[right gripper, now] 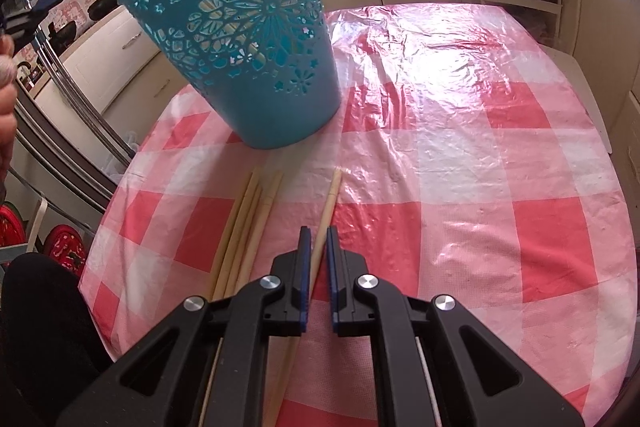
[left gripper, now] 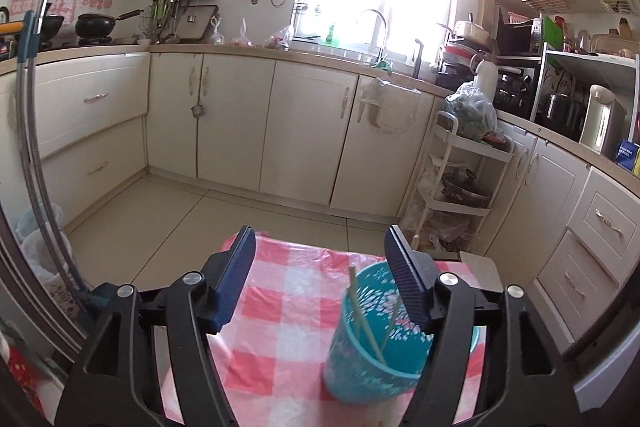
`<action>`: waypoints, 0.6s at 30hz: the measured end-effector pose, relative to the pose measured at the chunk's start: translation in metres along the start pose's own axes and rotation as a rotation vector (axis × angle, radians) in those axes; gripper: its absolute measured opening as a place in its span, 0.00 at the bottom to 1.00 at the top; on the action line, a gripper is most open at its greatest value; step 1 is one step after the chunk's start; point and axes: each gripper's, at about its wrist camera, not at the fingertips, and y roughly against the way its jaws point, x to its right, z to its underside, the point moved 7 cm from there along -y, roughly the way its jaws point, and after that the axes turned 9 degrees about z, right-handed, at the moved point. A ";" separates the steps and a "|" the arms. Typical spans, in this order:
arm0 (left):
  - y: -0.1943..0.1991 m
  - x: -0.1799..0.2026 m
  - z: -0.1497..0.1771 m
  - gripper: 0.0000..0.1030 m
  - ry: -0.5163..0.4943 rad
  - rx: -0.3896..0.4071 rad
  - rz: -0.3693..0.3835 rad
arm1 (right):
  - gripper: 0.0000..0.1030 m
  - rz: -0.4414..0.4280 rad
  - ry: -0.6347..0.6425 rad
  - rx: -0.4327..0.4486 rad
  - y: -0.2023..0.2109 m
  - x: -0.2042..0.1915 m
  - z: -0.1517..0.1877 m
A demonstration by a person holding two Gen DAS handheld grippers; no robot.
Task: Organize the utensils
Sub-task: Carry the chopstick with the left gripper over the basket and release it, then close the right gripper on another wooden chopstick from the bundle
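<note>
Chopsticks: 2 stand in the teal basket at lower right of the left view, left gripper spread empty; right gripper pinches 1 chopstick at lower centre, 3 loose chopsticks beside.

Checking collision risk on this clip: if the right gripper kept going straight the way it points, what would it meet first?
Probably the checked tablecloth: the right gripper, shut on a chopstick, angles down at it. The blue basket stands off to the left, beyond.
</note>
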 end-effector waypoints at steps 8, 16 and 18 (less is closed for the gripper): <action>0.011 -0.044 0.060 0.68 -0.044 -0.102 -0.099 | 0.08 0.140 0.152 0.018 -0.001 -0.015 0.002; -0.011 -0.071 0.094 0.70 0.010 -0.237 -0.139 | 0.06 -0.069 -0.113 -0.006 0.025 0.019 -0.003; -0.011 -0.070 0.096 0.71 0.017 -0.240 -0.130 | 0.06 -0.099 -0.133 0.016 0.037 0.021 -0.009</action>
